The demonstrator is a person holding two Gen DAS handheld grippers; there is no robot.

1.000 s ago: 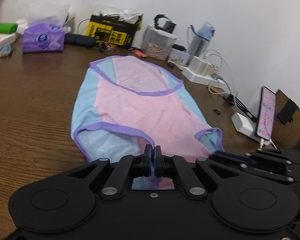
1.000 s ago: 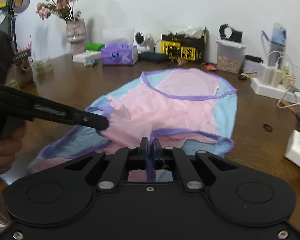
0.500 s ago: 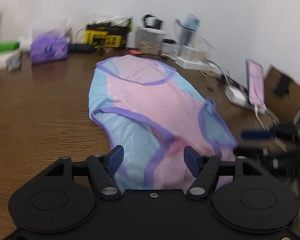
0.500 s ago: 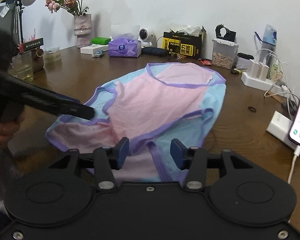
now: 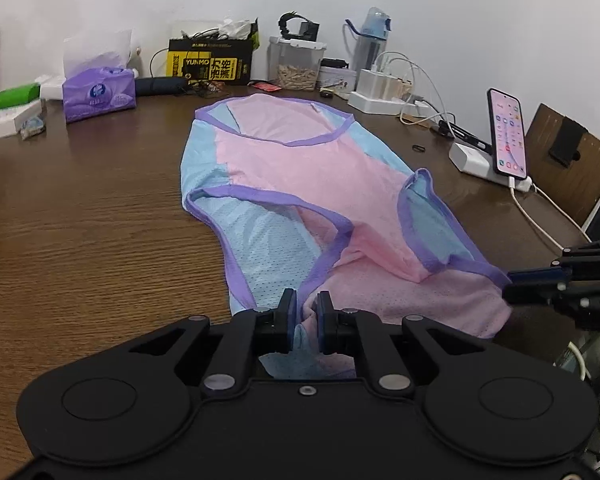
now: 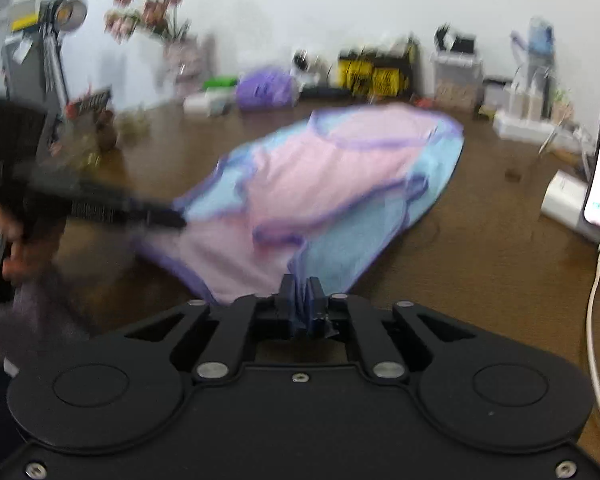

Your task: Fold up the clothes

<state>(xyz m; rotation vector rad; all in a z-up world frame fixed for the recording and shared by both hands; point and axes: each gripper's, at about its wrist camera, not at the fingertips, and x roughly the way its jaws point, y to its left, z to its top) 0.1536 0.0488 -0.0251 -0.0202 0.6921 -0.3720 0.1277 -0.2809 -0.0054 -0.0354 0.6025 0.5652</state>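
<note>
A pink and light-blue sleeveless top with purple trim (image 5: pixel 308 184) lies on the brown wooden table (image 5: pixel 80 240), neck end far, hem end near. My left gripper (image 5: pixel 304 312) is shut on the top's near edge, with pink and blue cloth pinched between its fingers. My right gripper (image 6: pixel 300 298) is shut on the blue edge of the top (image 6: pixel 332 184) at its near right corner. The right wrist view is blurred. The right gripper also shows at the right edge of the left wrist view (image 5: pixel 540 284). The left gripper also shows in the right wrist view (image 6: pixel 140 212).
Along the far wall stand a purple tissue pack (image 5: pixel 98 94), a yellow-black box (image 5: pixel 212 64), a clear container (image 5: pixel 298 64), a water bottle (image 5: pixel 370 44) and a white power strip with cables (image 5: pixel 384 98). A phone on a charger (image 5: pixel 506 134) stands at right. A flower vase (image 6: pixel 176 60) stands at far left.
Both grippers were shut one second ago, opened half a second ago, and have shut again on the near hem of the top. The right camera is moving fast.
</note>
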